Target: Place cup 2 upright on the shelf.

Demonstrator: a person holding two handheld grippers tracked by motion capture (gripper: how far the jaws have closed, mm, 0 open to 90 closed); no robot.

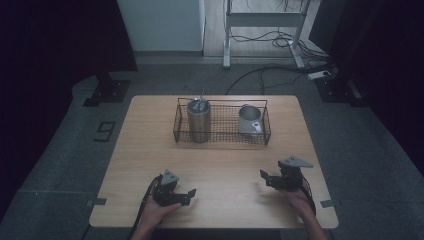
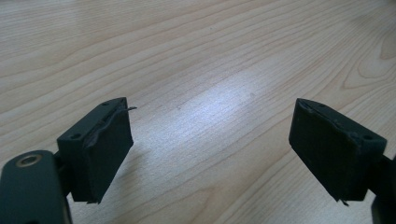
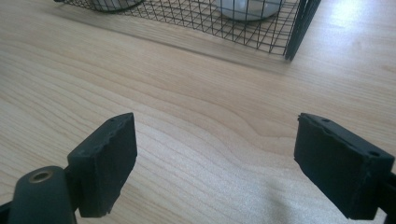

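Both grippers sit low over the near part of the wooden table (image 1: pixel 150 145), each held in a hand, and each has its jaws spread wide with nothing between them. Ahead of the fingers, toward the far edge, stands a black wire basket (image 1: pixel 222 136). Inside it, a tall metal tumbler (image 1: pixel 199 121) stands upright at the left end and a white mug (image 1: pixel 249 120) sits at the right end, well apart from each other.

The left gripper (image 1: pixel 191 194) points rightward across the table; bare wood lies between its fingers (image 2: pixel 100 149) and past them. The right gripper (image 1: pixel 264 176) points leftward, with the basket beyond its fingers (image 3: pixel 107 163).

The right gripper view brings up the basket's near wall and right corner (image 3: pixel 294 32), with the mug's base (image 3: pixel 247 9) behind the mesh; the left gripper view has plain woodgrain.

Between the two grippers and up to the basket the tabletop is open. The basket's wire wall stands in front of both vessels.
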